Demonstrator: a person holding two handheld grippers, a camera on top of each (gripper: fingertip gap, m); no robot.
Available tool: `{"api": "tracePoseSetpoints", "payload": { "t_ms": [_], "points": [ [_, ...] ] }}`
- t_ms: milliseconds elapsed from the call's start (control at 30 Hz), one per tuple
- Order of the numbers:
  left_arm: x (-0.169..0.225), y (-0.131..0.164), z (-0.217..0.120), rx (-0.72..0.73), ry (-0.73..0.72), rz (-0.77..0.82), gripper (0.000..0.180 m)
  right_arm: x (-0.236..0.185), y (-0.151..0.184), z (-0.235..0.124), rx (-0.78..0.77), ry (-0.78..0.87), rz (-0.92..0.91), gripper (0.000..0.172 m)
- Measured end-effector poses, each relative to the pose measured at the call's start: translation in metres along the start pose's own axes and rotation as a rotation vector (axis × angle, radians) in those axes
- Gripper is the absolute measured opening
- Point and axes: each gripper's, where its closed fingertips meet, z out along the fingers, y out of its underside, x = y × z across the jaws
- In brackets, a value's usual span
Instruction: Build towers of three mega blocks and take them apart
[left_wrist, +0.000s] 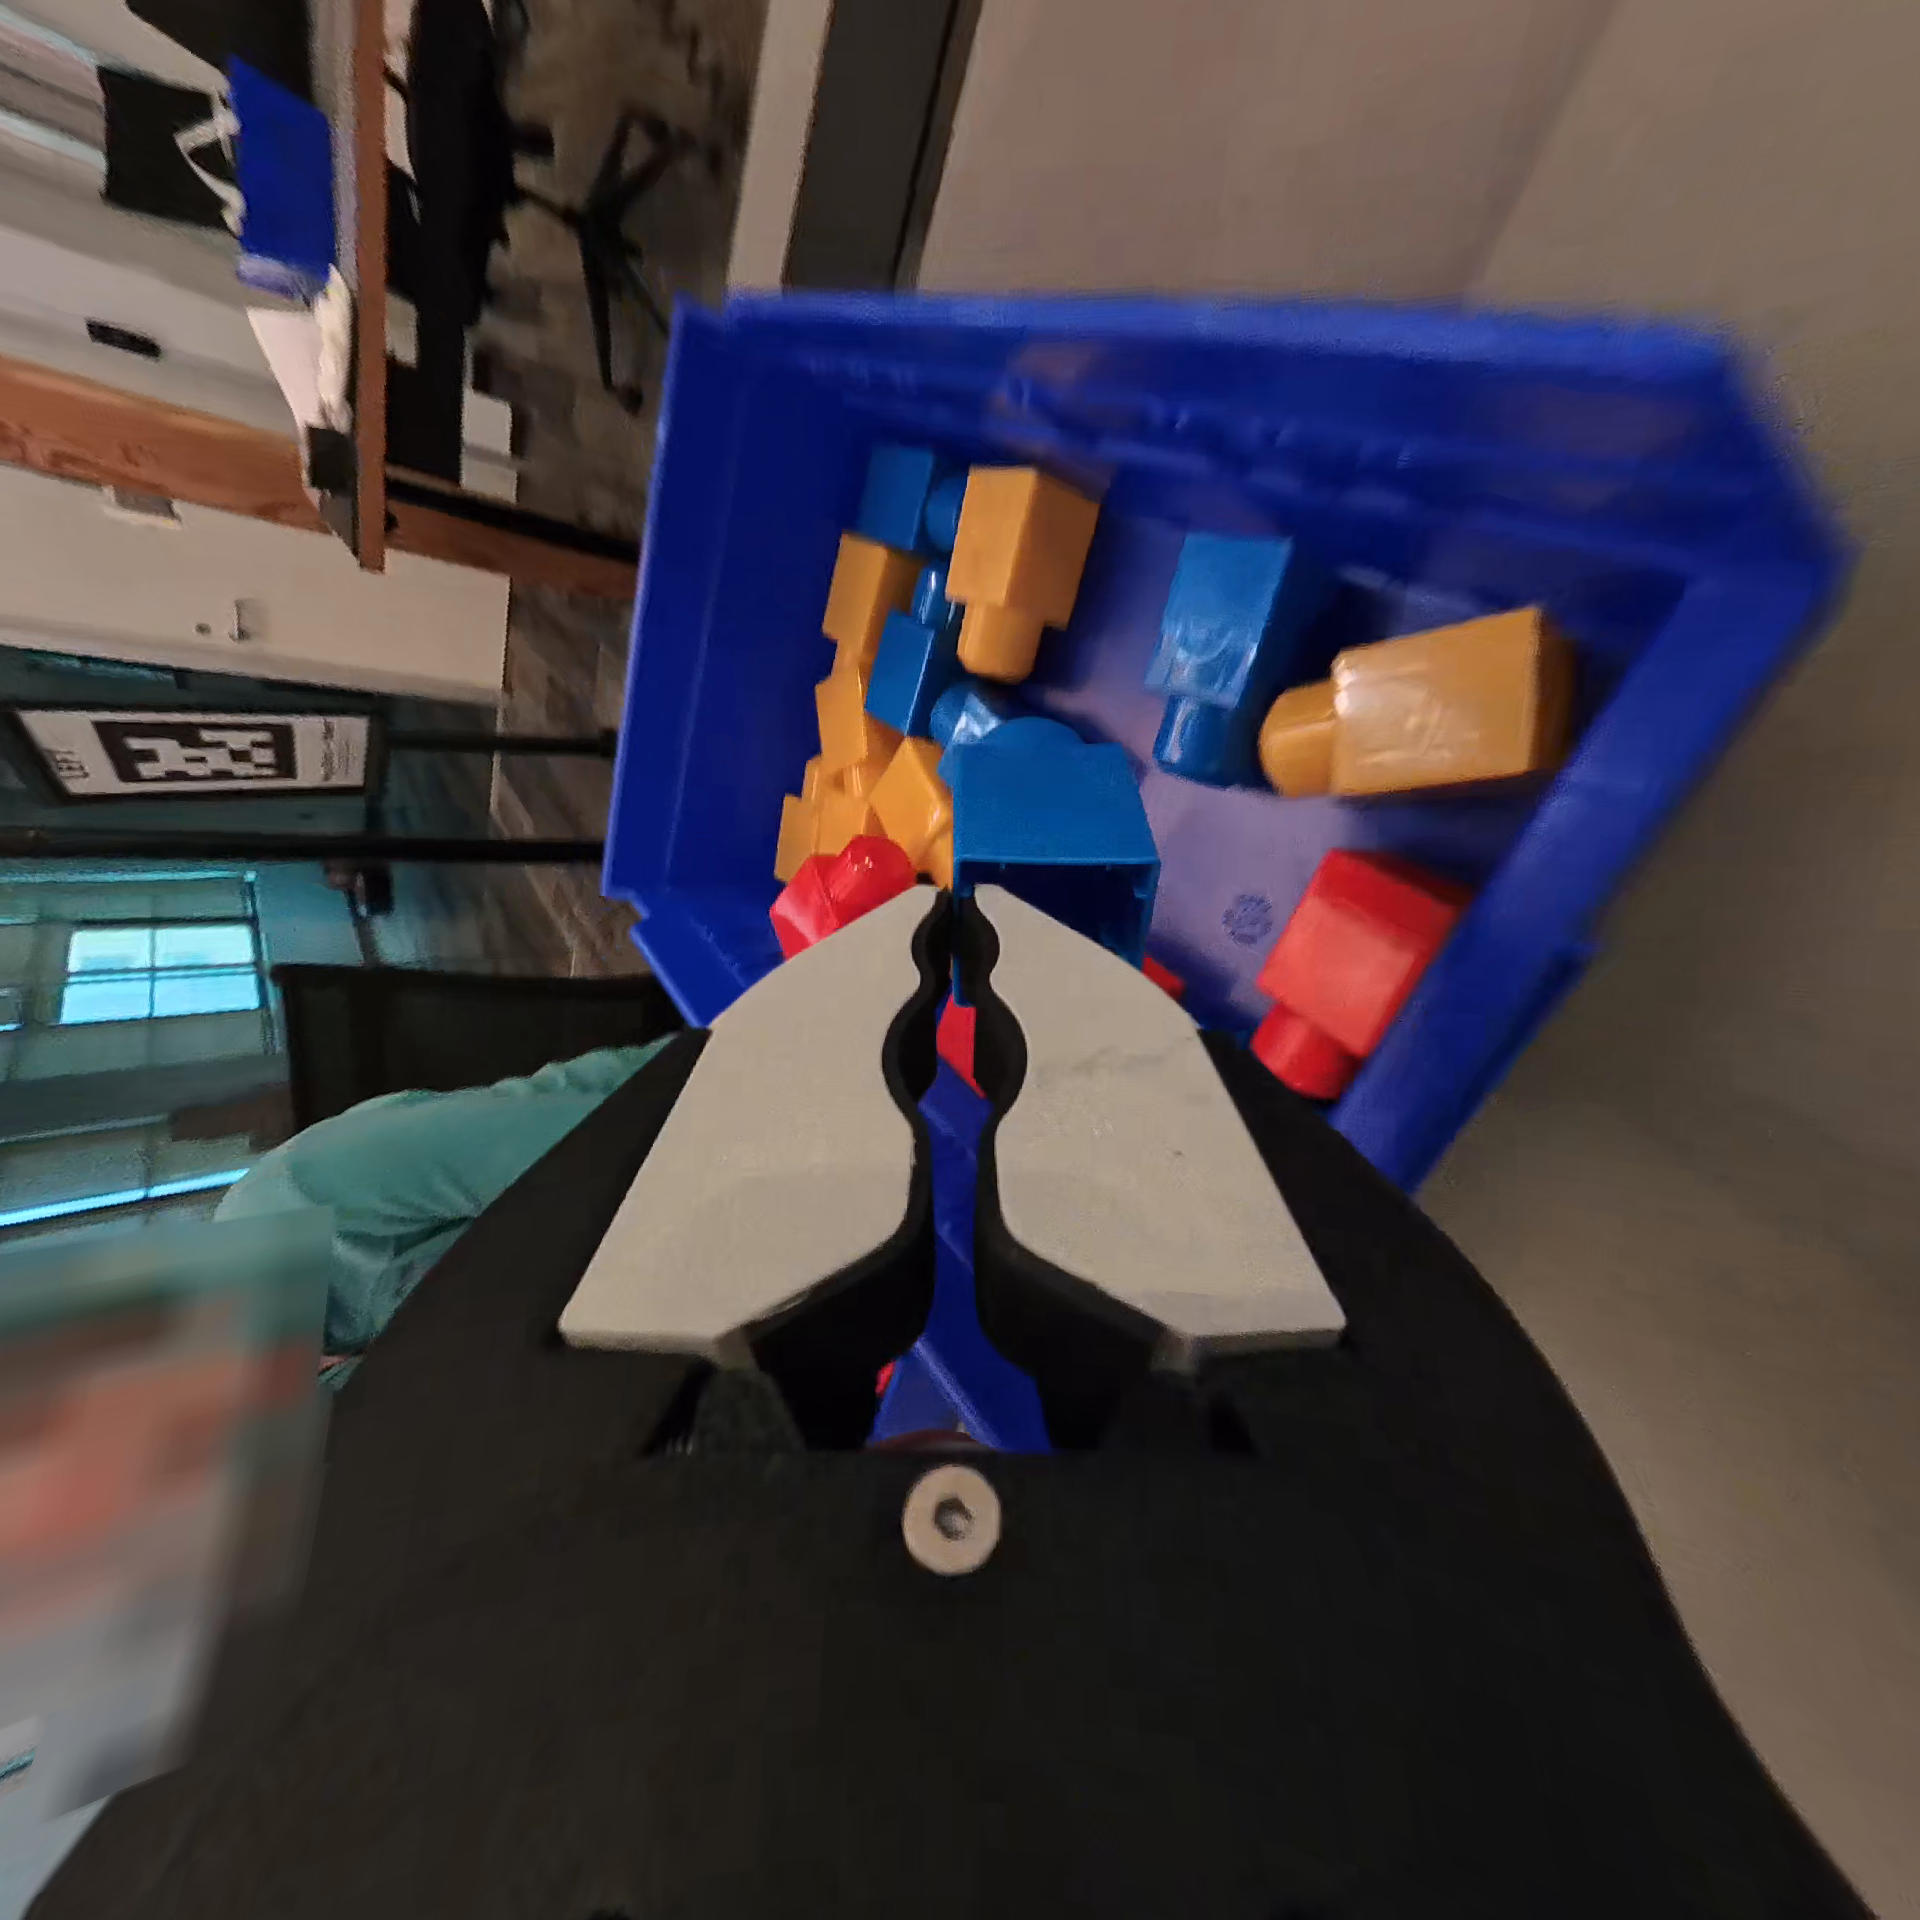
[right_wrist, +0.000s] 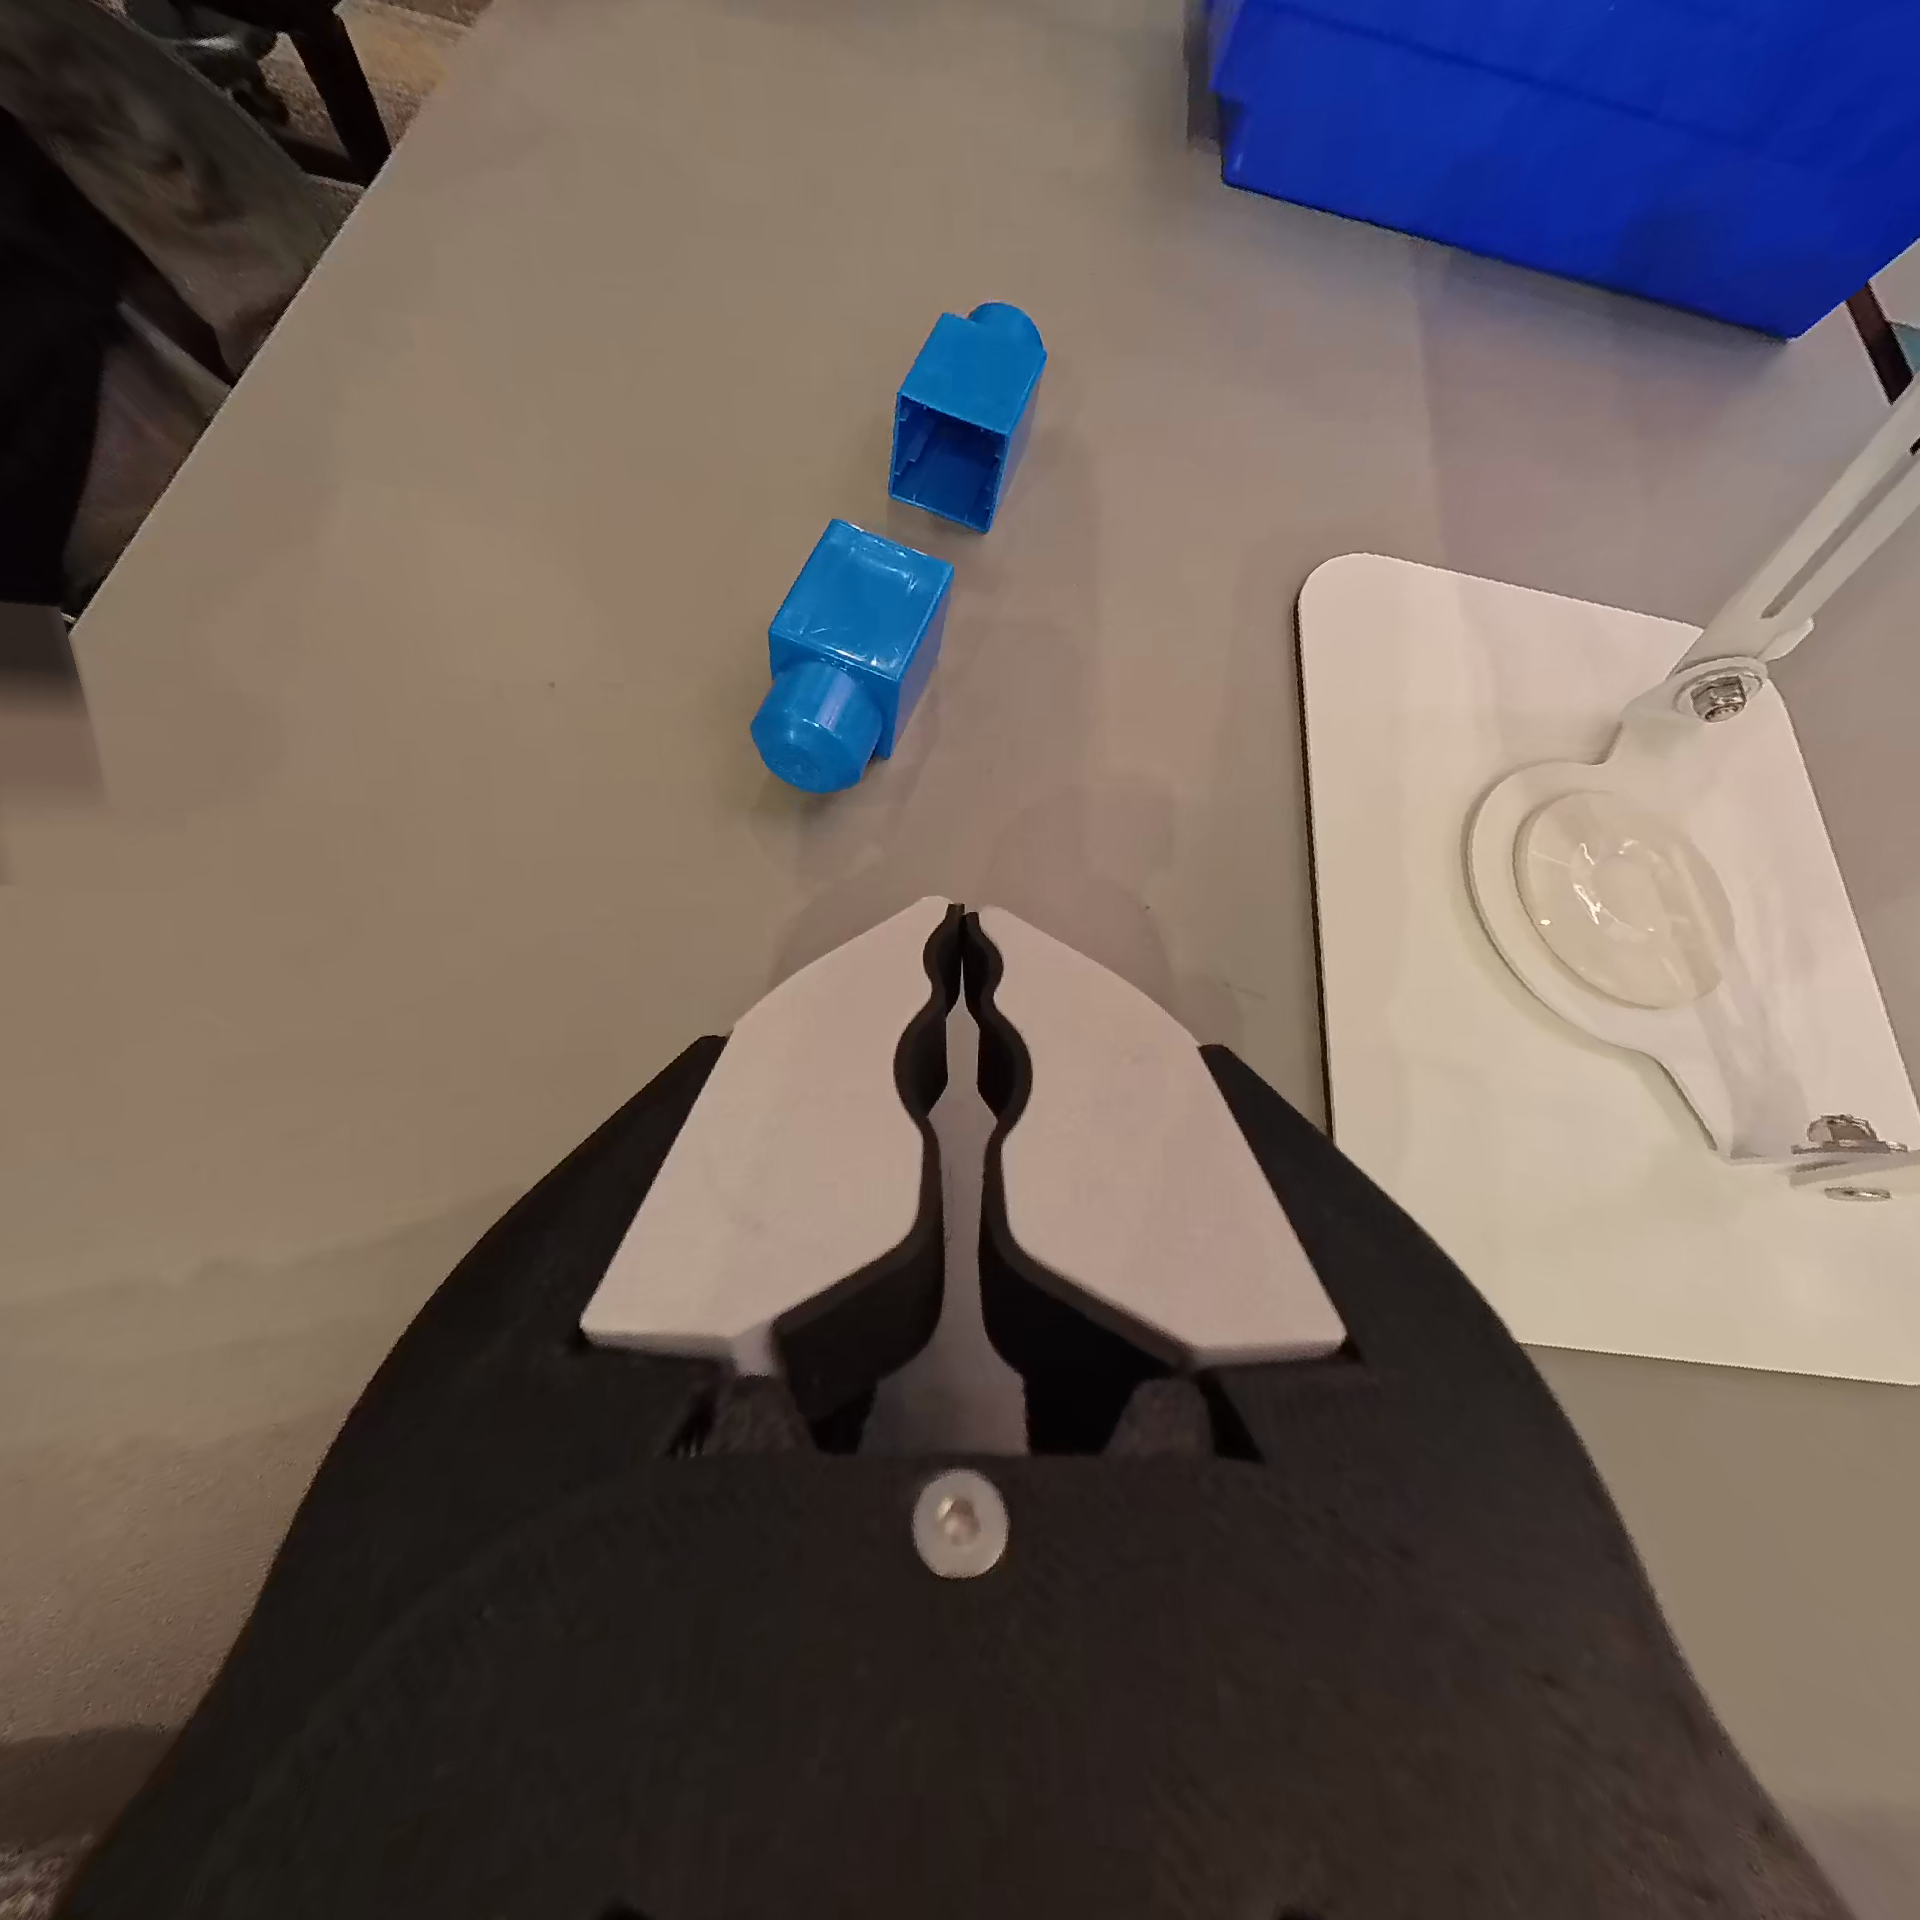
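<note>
Since it is hollow, light, stiff plastic, the left tongs (left_wrist: 954, 914) pinch the blue block's (left_wrist: 1044, 821) thin wall over the bin (left_wrist: 1621, 935), while the right tongs (right_wrist: 961, 914) sit closed on nothing.

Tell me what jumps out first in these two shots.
The left tool is pinching the open end's wall of a blue block over a blue bin full of yellow, red and blue blocks. In the right wrist view, two blue blocks lie on their sides on the grey table, ahead of the shut right tool.

Two blue blocks (right_wrist: 961, 410) (right_wrist: 847, 649) lie toppled on the table (right_wrist: 520, 416).
</note>
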Motion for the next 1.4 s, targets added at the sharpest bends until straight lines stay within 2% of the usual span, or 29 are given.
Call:
{"api": "tracePoseSetpoints", "payload": {
  "t_ms": [100,233,500,633,833,933,1033,1233,1400],
  "points": [
    [0.018,-0.034,-0.03,0.158,0.062,-0.049,0.0,0.0,0.0,0.0,0.002,0.0,0.001,0.0],
    [0.061,-0.082,-0.058,0.353,0.18,-0.082,0.0,0.001,-0.001,0.0,0.006,0.005,0.002,0.0],
    [0.154,-0.139,-0.073,0.546,0.401,-0.135,0.0,0.002,-0.001,-0.002,0.01,0.014,0.005,0.0],
    [0.18,-0.146,-0.062,0.547,0.45,-0.186,0.0,0.002,-0.001,-0.002,0.01,0.015,0.001,0.0],
    [0.2,-0.142,-0.041,0.519,0.492,-0.258,0.0,0.002,-0.003,-0.003,0.014,0.02,-0.004,0.0],
    [0.201,-0.149,-0.039,0.562,0.542,-0.334,0.0,0.001,-0.003,-0.003,0.012,0.019,-0.006,0.0],
    [0.21,-0.147,-0.029,0.504,0.555,-0.288,0.0,0.001,-0.003,-0.003,0.011,0.019,-0.005,0.0],
    [0.217,-0.154,-0.026,0.493,0.596,-0.29,0.001,0.001,-0.003,-0.003,0.01,0.019,-0.005,0.0],
    [0.226,-0.149,-0.02,0.426,0.638,-0.276,0.025,0.001,-0.003,-0.003,0.01,0.019,-0.005,0.0]
  ]
}}
